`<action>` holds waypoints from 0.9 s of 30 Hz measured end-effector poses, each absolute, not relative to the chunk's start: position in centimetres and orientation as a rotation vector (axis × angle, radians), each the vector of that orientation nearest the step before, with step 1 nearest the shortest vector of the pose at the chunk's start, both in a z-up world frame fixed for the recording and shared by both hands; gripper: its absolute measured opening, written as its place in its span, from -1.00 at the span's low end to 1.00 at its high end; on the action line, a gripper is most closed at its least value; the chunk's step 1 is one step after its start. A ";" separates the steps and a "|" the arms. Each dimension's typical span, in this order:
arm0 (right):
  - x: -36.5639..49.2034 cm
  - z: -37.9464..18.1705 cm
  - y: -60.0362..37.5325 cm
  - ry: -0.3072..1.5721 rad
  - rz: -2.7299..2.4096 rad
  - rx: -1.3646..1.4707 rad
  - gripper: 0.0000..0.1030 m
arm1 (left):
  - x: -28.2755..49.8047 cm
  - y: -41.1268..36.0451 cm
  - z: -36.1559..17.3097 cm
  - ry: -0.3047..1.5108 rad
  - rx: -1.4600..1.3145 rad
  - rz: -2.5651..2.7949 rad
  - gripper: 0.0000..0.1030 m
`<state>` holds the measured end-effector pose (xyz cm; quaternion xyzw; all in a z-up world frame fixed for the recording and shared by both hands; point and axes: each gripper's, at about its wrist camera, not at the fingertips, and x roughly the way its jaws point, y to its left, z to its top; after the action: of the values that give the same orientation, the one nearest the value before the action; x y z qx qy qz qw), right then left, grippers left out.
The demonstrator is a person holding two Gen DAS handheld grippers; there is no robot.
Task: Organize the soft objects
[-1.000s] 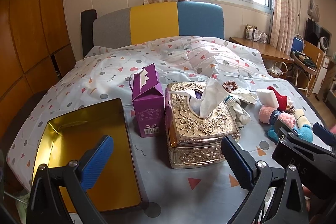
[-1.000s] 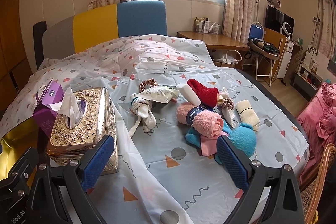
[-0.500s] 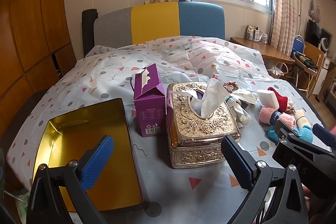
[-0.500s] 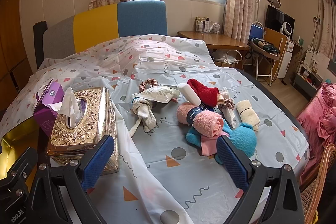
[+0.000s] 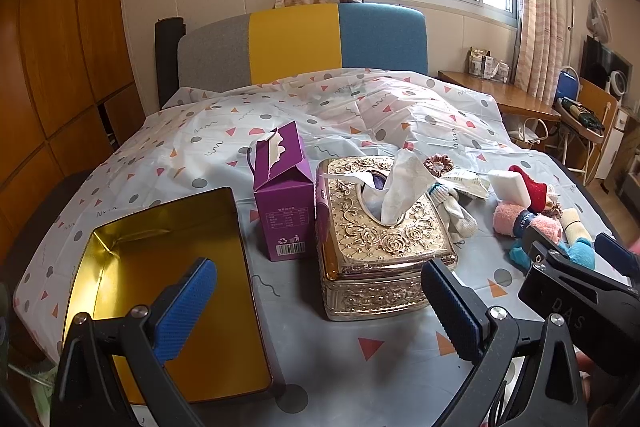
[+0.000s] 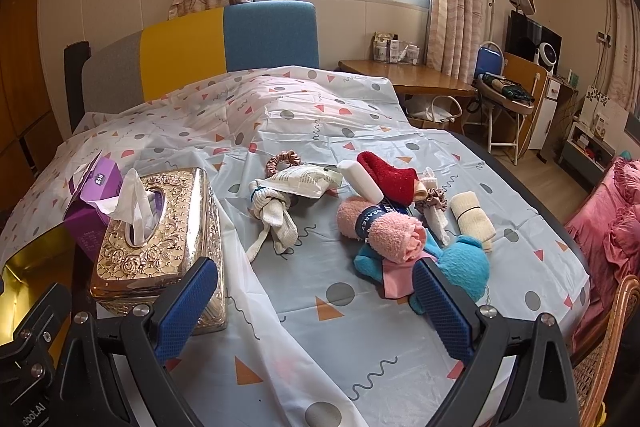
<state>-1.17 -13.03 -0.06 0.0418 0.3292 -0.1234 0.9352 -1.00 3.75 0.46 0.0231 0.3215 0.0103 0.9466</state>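
Observation:
A pile of soft things lies on the patterned bed cover: a rolled pink towel (image 6: 380, 227), a blue plush (image 6: 460, 267), a red sock (image 6: 388, 175), a cream roll (image 6: 472, 223), a knotted white sock (image 6: 276, 215), a pink scrunchie (image 6: 280, 163). An open gold tin tray (image 5: 160, 279) lies at the left. My left gripper (image 5: 316, 303) is open and empty above the cover, between the tray and a gold tissue box (image 5: 380, 231). My right gripper (image 6: 316, 303) is open and empty, just short of the pile.
A purple carton (image 5: 284, 195) stands between the tray and the gold tissue box (image 6: 160, 239). A wrapped packet (image 6: 304, 183) and a white bar (image 6: 360, 179) lie among the soft things. A wooden desk (image 6: 404, 79) and folding chair stand beyond the bed's right edge.
The left wrist view has shifted very slightly; the scene sits a touch further right. Nothing on the bed has moved and both grippers stay open.

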 end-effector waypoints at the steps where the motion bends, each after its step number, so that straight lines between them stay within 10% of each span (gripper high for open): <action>1: -1.2 -0.1 -13.1 0.673 -0.252 0.085 0.93 | -1.0 3.7 0.5 0.655 0.047 0.021 0.99; 27: -0.4 1.2 -22.8 0.677 -0.255 0.272 0.93 | -0.2 1.2 1.2 0.718 -0.004 -0.272 1.00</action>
<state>-0.36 -22.84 1.22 0.1326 0.3301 -0.1241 0.9263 -0.18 1.16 1.21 -0.0022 0.3504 -0.1325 0.9272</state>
